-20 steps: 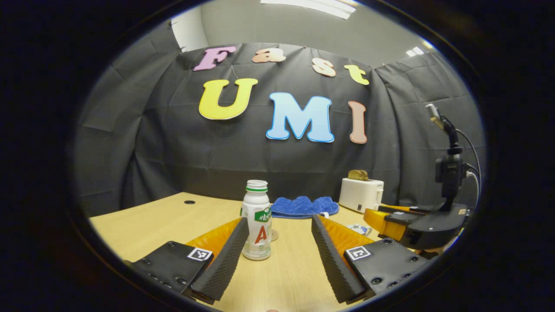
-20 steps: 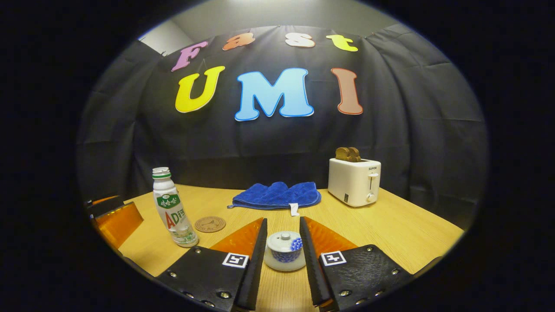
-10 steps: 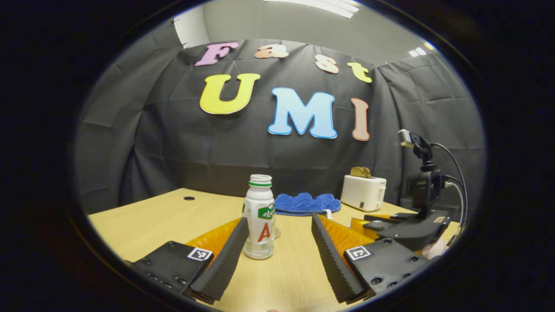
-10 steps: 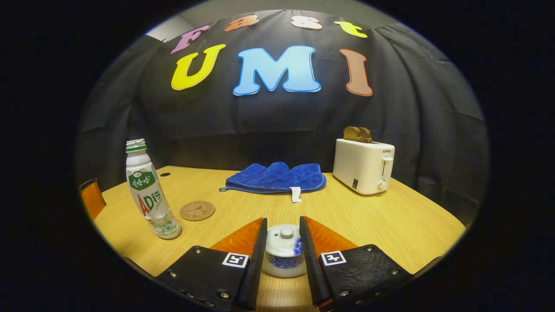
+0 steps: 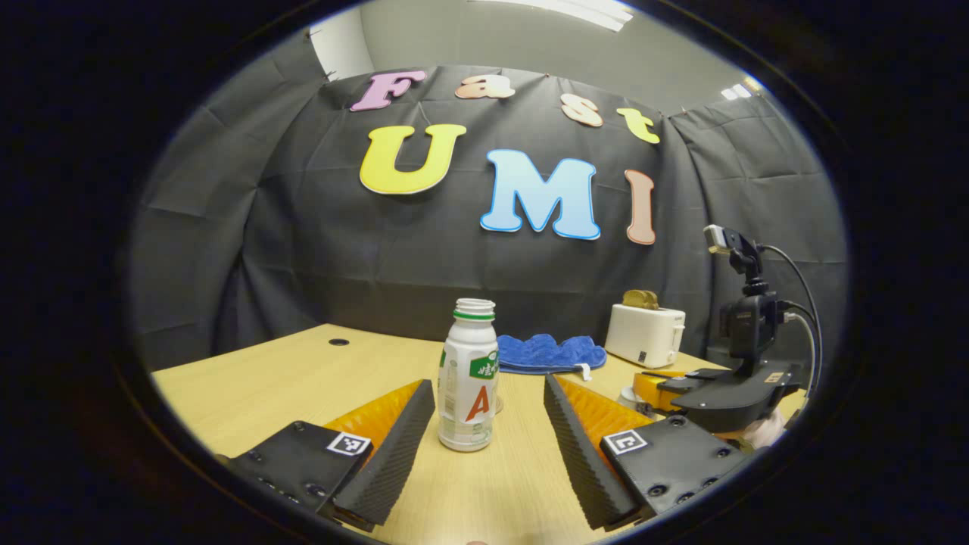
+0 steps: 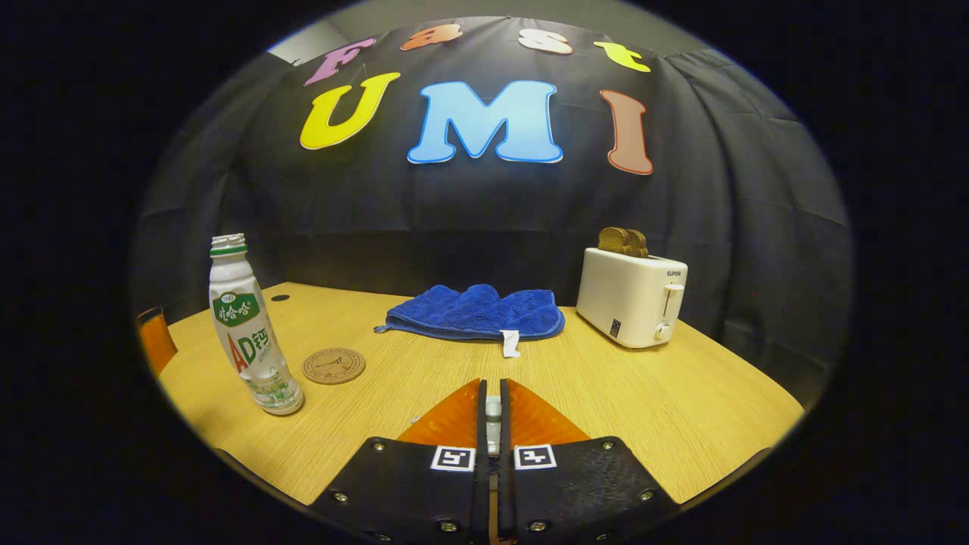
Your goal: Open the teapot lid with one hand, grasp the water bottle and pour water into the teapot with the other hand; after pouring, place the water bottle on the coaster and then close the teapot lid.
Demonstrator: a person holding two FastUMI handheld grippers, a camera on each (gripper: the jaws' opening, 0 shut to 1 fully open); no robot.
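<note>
The left gripper view looks low across the pale wooden table [image 5: 288, 378] toward 12 o'clock, close to the white plastic bottle [image 5: 469, 376]. The right gripper view faces likewise, bottle [image 6: 247, 325] at 9 o'clock; both share the blue folded cloth [image 6: 473, 312] and white toaster [image 6: 632, 297].

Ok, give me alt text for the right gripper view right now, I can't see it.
The right gripper has its fingers nearly closed on a small pale knob, likely the teapot lid. On the wooden table stand an uncapped water bottle, a round coaster, blue cloth and toaster.
</note>
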